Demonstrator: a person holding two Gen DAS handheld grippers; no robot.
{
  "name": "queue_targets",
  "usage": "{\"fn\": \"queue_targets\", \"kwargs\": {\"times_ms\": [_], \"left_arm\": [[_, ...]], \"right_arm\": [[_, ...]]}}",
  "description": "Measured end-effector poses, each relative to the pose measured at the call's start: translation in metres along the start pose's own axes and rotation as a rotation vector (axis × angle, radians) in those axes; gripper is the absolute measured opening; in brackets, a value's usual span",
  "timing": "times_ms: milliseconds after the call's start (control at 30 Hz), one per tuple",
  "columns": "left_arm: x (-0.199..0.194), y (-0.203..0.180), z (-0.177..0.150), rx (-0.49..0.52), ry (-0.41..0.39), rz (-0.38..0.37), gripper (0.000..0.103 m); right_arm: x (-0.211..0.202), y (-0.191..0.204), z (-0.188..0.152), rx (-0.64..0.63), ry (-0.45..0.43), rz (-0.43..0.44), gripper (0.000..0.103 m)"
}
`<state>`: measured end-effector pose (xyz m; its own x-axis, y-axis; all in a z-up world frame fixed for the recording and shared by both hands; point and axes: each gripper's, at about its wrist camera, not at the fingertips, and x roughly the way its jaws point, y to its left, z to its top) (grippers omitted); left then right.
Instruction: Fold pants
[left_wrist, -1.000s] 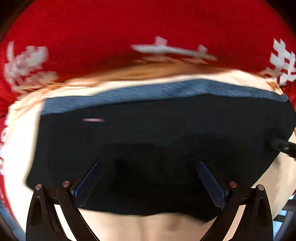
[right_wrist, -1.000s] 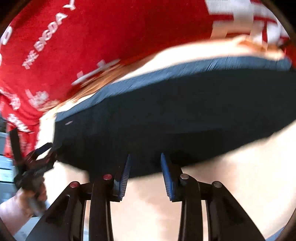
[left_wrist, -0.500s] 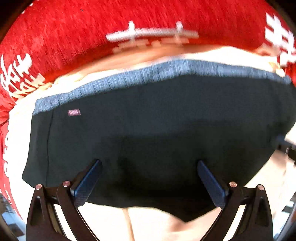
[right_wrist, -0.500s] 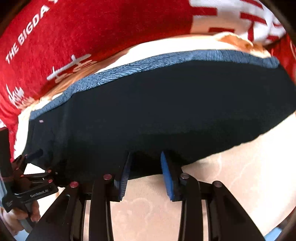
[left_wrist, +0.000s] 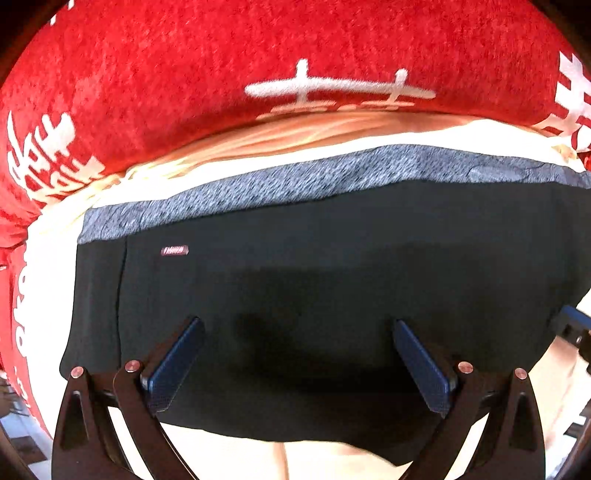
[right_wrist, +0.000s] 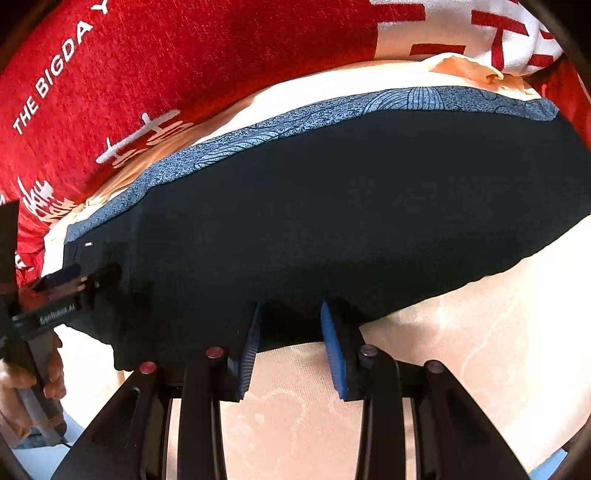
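- Black fabric fills the middle of the left wrist view: the pants (left_wrist: 332, 280) are seen laid flat on a cream bed sheet (left_wrist: 48, 280), with a grey-blue patterned waistband (left_wrist: 295, 181) along the far edge.
- A small pink label (left_wrist: 174, 250) is seen on the pants near the left end of the waistband.
- A red blanket with white characters (left_wrist: 258, 48) is seen beyond the sheet, across the top of the view.
- The left gripper (left_wrist: 295, 328) is seen pointed down over the near part of the pants, its blue-padded jaws spread wide; nothing is clamped between them.
- At the right edge of this view, a part of the right gripper (left_wrist: 574, 325) is seen at the right end of the pants.

- In the right wrist view the pants (right_wrist: 351, 206) are seen across the middle, with the waistband (right_wrist: 295, 118) on the far side and the bed sheet (right_wrist: 480, 350) in front.
- The right gripper (right_wrist: 291, 314) is seen at the near edge of the pants, its blue pads parted only partway; whether fabric is pinched cannot be told from this view.
- The left gripper (right_wrist: 70, 280) is seen at the left end of the pants, held by a hand (right_wrist: 33, 380).
- The red blanket (right_wrist: 184, 55) is seen across the top, printed with white lettering.
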<state>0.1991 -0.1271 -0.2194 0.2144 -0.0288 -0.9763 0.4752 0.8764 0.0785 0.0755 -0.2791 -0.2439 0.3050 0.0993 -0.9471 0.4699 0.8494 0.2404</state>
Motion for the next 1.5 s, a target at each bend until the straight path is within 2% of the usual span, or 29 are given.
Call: {"fn": "queue_targets", "kwargs": {"times_ms": [300,600,633,800,867,1000,1200,1300,1400,1500], "left_arm": [[0.006,0.049,-0.016,-0.034,0.004,0.001,0.103],[-0.005,0.063,-0.026,-0.034,-0.001,-0.002,0.103],[-0.016,0.052,-0.028,-0.034,-0.002,0.001,0.103],[-0.024,0.067,-0.031,-0.051,-0.016,0.017,0.103],[-0.027,0.08,-0.031,-0.06,-0.031,0.035,0.103],[-0.021,0.109,-0.026,-0.08,-0.036,0.072,0.103],[-0.023,0.163,0.009,-0.15,-0.114,0.135,0.103],[-0.003,0.186,0.022,-0.19,-0.094,0.189,0.103],[0.024,0.212,0.02,-0.219,-0.028,0.259,0.103],[0.026,0.241,0.009,-0.304,-0.016,0.228,0.103]], "right_arm": [[0.002,0.003,0.003,0.015,0.005,-0.012,0.037],[0.002,0.003,0.003,0.051,0.013,-0.009,0.037],[0.002,0.003,0.003,0.06,0.018,-0.009,0.037],[0.0,0.008,-0.008,0.081,0.081,0.015,0.038],[-0.002,0.011,-0.014,0.08,0.092,0.008,0.038],[-0.012,0.025,-0.021,0.034,0.059,-0.006,0.038],[-0.016,0.044,-0.018,-0.006,0.073,0.003,0.038],[-0.015,0.049,-0.016,-0.013,0.076,0.012,0.038],[-0.012,0.05,-0.015,-0.005,0.089,0.015,0.038],[-0.014,0.047,-0.017,0.013,0.09,0.02,0.038]]}}
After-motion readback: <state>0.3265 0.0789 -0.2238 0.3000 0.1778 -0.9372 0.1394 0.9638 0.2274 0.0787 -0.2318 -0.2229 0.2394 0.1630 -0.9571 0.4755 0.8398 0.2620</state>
